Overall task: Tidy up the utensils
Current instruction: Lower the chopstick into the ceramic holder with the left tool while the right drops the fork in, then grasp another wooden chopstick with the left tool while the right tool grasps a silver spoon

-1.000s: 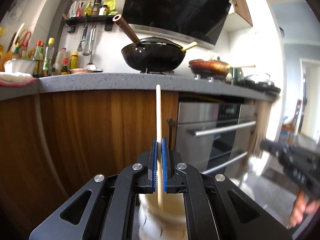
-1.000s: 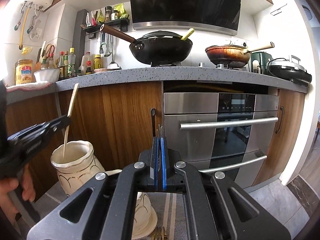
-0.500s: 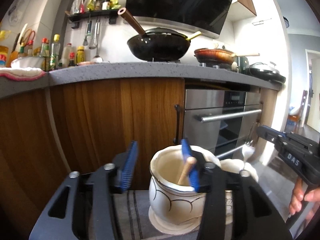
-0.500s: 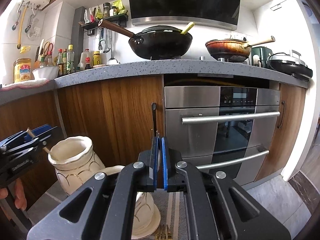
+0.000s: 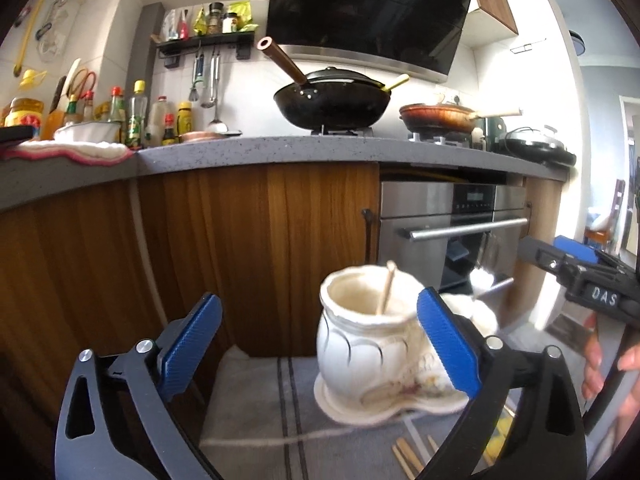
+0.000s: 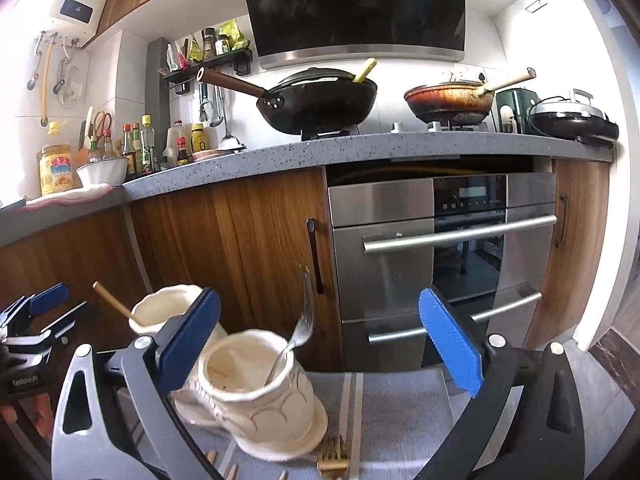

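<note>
Cream jars (image 6: 256, 384), grey striped cloth (image 6: 392, 412)

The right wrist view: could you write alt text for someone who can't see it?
The right gripper stands open over a cream ceramic holder with a fork leaning in it. A second pot behind holds a chopstick.

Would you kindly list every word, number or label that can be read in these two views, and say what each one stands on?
"DAS": white letters on the side of the right gripper, seen from the left wrist.
Oven panel: lit marks, too small to read.
Yellow jar: label too blurred to read.
Sauce bottles: labels too small to read.
Left gripper: faint body marking, unreadable.
</note>
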`<state>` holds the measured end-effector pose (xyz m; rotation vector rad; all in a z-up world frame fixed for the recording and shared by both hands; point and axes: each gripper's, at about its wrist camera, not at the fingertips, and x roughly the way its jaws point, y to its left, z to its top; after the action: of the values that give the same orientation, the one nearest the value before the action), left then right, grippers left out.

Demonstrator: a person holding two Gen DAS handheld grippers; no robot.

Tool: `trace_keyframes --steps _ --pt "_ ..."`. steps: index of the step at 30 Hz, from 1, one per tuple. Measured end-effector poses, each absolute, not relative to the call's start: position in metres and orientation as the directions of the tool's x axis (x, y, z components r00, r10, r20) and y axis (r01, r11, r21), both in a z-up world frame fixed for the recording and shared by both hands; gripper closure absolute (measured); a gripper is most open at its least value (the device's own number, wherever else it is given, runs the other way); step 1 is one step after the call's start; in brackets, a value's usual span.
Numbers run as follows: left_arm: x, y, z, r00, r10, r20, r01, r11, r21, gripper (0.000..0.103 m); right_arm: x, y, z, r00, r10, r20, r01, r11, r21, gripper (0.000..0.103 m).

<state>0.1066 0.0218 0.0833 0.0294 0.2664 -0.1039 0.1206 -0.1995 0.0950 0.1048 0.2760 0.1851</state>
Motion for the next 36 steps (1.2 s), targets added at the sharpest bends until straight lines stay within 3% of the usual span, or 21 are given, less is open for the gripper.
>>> trace_keyframes --steps 14,23,29,34,36 --pt "0.061 0.004 0.036 0.907 -0.130 -0.401 0.147 0.989 0.011 0.005 0.067 -0.224 0.058 0.920 0.128 -0.369 -0.084 0.988 0.132 0.005" --pt "0.052 -0.012 -0.012 0.790 -0.112 -0.603 0.171 0.984 0.042 0.005 0.060 -0.239 0.035 0.895 0.118 -0.430 -0.033 0.979 0.200 0.005" --pt "0.048 -0.024 -0.035 0.727 -0.118 -0.676 0.211 0.976 0.057 0.008 0.058 -0.240 0.031 0.894 0.092 -0.439 -0.016 0.985 0.173 0.005" --pt "0.049 -0.034 -0.042 0.680 -0.147 -0.718 0.265 0.963 0.054 0.034 0.056 -0.253 0.029 0.895 0.070 -0.440 0.014 0.983 0.184 0.005" --pt "0.049 -0.037 -0.043 0.680 -0.141 -0.720 0.270 0.961 0.067 0.038 0.056 -0.257 0.027 0.892 0.070 -0.447 0.020 0.981 0.193 0.005"
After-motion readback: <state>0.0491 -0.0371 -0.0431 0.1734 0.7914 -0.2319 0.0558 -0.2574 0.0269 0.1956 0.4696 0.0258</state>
